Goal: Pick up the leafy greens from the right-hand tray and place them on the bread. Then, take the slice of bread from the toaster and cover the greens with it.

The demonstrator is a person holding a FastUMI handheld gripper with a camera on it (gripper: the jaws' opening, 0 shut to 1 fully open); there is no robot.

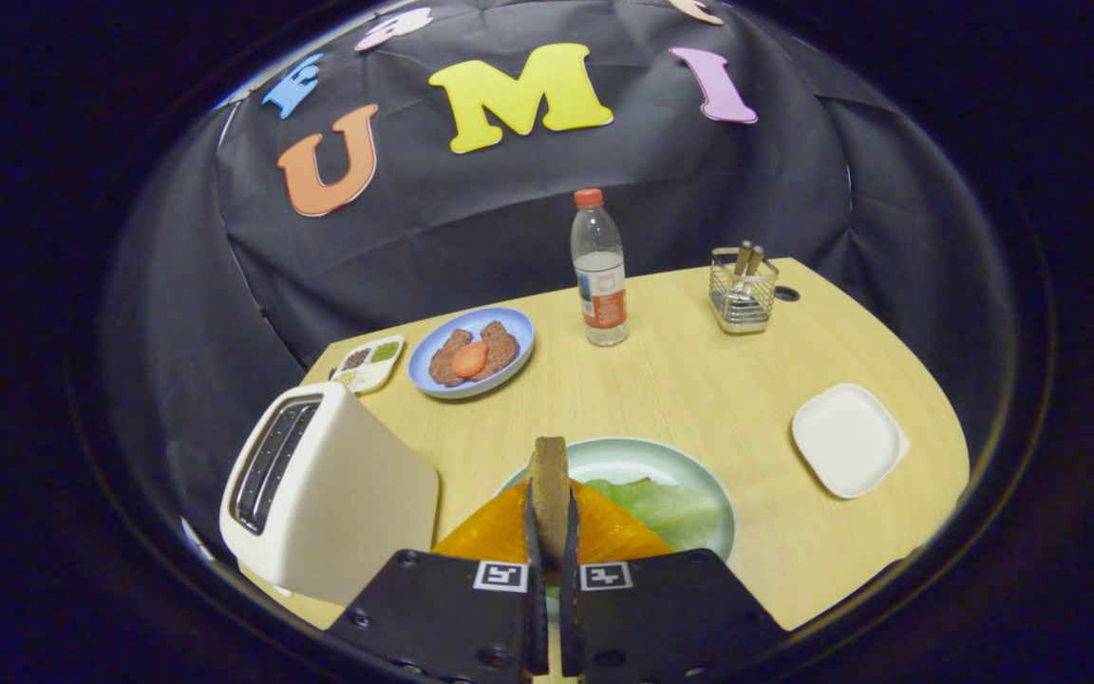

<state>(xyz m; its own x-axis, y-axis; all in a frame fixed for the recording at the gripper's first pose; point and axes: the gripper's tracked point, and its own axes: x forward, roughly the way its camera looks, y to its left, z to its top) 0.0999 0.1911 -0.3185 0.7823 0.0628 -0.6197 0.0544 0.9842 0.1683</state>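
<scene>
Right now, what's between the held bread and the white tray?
In the gripper view: lettuce on the green plate, then bare table up to the tray. Gripper grips bread.

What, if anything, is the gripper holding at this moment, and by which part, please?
The gripper holds a slice of bread on edge, its fingers pinching the slice's two flat faces near the lower end.

Gripper [552,551]: two black screwed plates (square coded tags).

Upright bread slice [550,484] over greens [666,508]
</scene>
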